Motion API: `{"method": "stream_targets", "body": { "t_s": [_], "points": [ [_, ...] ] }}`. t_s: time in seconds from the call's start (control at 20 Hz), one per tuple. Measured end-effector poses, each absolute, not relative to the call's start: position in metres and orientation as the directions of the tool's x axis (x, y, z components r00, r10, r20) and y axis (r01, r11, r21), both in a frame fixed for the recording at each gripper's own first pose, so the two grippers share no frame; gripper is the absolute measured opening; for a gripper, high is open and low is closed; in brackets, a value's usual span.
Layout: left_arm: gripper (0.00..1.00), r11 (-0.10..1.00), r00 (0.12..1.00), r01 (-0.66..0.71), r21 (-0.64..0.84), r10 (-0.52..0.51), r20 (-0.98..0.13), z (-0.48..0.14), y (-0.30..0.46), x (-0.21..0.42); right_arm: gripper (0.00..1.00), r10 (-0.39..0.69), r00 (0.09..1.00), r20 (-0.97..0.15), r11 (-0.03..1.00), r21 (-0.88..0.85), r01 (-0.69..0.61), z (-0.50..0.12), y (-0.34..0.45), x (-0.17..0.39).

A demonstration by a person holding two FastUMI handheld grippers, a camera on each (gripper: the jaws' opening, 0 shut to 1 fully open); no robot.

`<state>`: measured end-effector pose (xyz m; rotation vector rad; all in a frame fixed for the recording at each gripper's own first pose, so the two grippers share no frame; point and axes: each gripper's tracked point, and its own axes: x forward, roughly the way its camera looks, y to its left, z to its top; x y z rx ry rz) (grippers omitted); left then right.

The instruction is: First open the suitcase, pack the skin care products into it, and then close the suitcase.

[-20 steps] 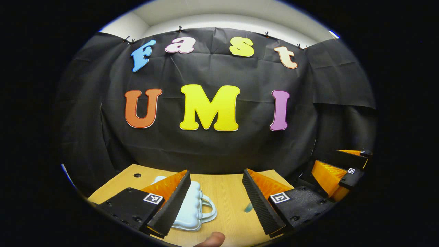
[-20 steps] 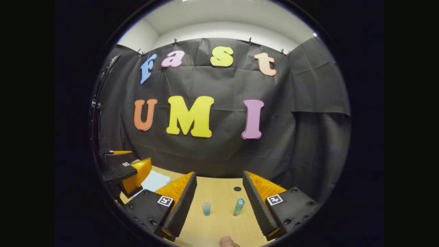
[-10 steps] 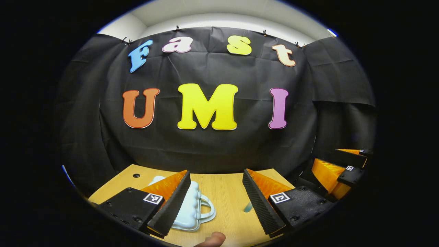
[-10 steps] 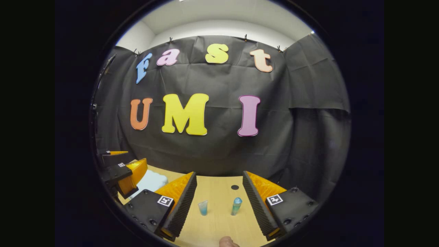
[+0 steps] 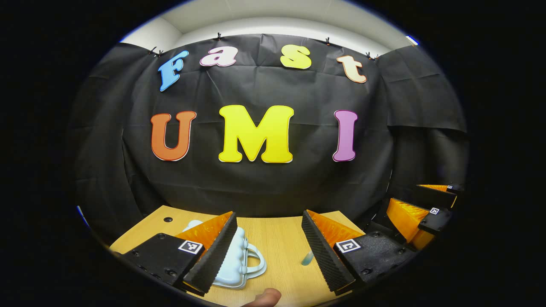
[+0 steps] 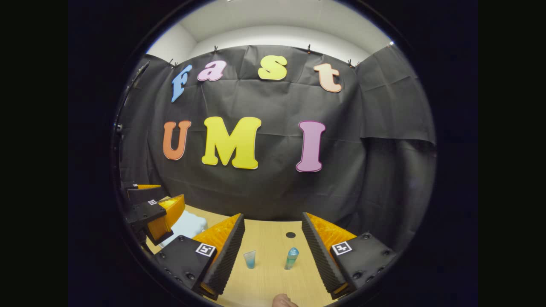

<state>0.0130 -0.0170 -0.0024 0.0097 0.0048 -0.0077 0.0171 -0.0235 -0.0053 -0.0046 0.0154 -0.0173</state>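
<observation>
You are holding the left gripper (image 5: 268, 251) low over the desk (image 5: 277, 238), its fingers (image 5: 213, 251) spread wide apart and gripping nothing. The suitcase (image 5: 239, 266), pale blue and ridged, is lying flat and shut on the desk, partly hidden behind the gripper's left finger, its handle (image 5: 258, 262) pointing into the gap between the fingers. It is sitting toward the desk's left side, with a small hole (image 5: 167, 219) in the desk showing near the far left corner. A bit of a bluish tube (image 5: 307, 258) is peeking out just beside the other finger. Your fingertip (image 5: 266, 296) is showing at the bottom of the left gripper view.

You are holding the right gripper (image 6: 273, 256) over the desk (image 6: 273, 230) too, fingers (image 6: 222, 256) likewise wide open and empty. Between them, standing upright on the desk, are two skin care products: a small cup (image 6: 249, 259) and, apart from it on the right, a bottle (image 6: 291, 258) with a rounded cap. A second hole (image 6: 290, 235) is lying beyond them toward the far edge. In the right gripper view the left gripper (image 6: 151, 209) is hanging at the left, just above the suitcase (image 6: 187, 226).
</observation>
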Motion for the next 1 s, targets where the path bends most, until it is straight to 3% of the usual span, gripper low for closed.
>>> {"method": "stream_targets", "body": {
  "t_s": [0.45, 0.65, 0.8, 1.0],
  "points": [
    [0.97, 0.998, 0.999, -0.033, 0.047, 0.033, -0.014, -0.018, -0.005, 0.025, 0.79, -0.035, 0.999, 0.006, 0.999, -0.040, 0.035, -0.003, -0.036, 0.027],
    [0.98, 0.968, 0.999, -0.037, 0.248, 0.045, -0.027, -0.061, 0.009, 0.034, 0.80, -0.112, 0.994, 0.002, 0.992, -0.065, 0.112, -0.013, -0.078, 0.033],
    [0.99, 0.878, 0.997, -0.035, 0.478, 0.061, -0.039, -0.099, 0.017, 0.040, 0.79, -0.167, 0.986, -0.004, 0.981, -0.102, 0.166, -0.024, -0.114, 0.035],
    [0.98, 0.754, 0.995, -0.019, 0.656, 0.079, -0.062, -0.152, 0.025, 0.048, 0.79, -0.178, 0.983, -0.036, 0.978, -0.113, 0.173, -0.043, -0.137, 0.041]
  ]
}}
